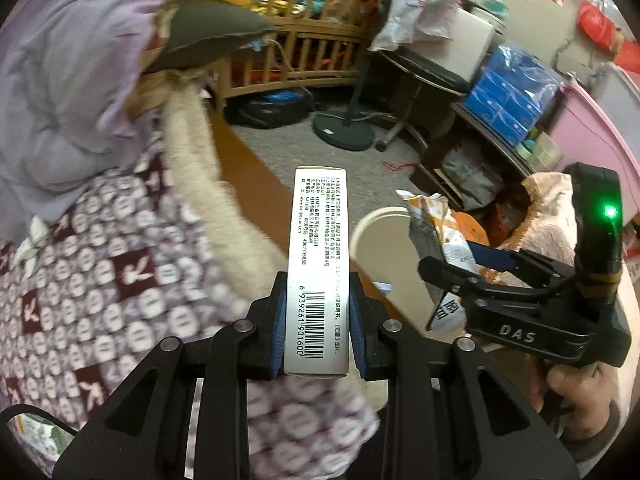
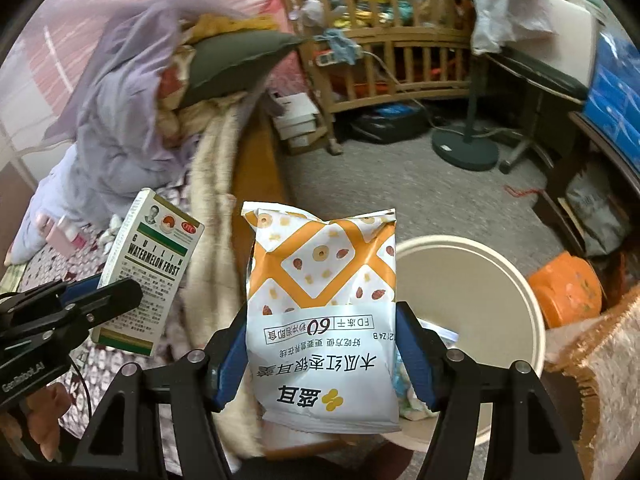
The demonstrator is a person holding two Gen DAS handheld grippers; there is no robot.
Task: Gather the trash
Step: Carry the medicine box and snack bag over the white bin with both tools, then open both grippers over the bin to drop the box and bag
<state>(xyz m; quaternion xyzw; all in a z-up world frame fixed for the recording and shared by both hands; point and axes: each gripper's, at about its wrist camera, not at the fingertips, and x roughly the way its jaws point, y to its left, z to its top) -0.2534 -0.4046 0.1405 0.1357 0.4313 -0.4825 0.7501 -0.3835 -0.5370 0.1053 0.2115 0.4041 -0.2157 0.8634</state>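
My left gripper (image 1: 317, 326) is shut on a white medicine box (image 1: 318, 256) with a barcode, held upright above the bed edge. The box also shows in the right wrist view (image 2: 150, 272), green and white, with the left gripper (image 2: 120, 296) on it. My right gripper (image 2: 322, 356) is shut on a white and orange snack bag (image 2: 324, 308), held over the near rim of a cream round trash bin (image 2: 472, 292). In the left wrist view the right gripper (image 1: 452, 276) and bag (image 1: 436, 224) are to the right, next to the bin (image 1: 376, 236).
A bed with a patterned quilt (image 1: 100, 280), a lilac blanket (image 1: 68, 80) and a grey pillow (image 1: 204, 32) fills the left. A wooden crib (image 2: 392, 40), a fan base (image 2: 464, 148), an orange container (image 2: 568, 288) and shelves (image 1: 504, 96) stand around the grey floor.
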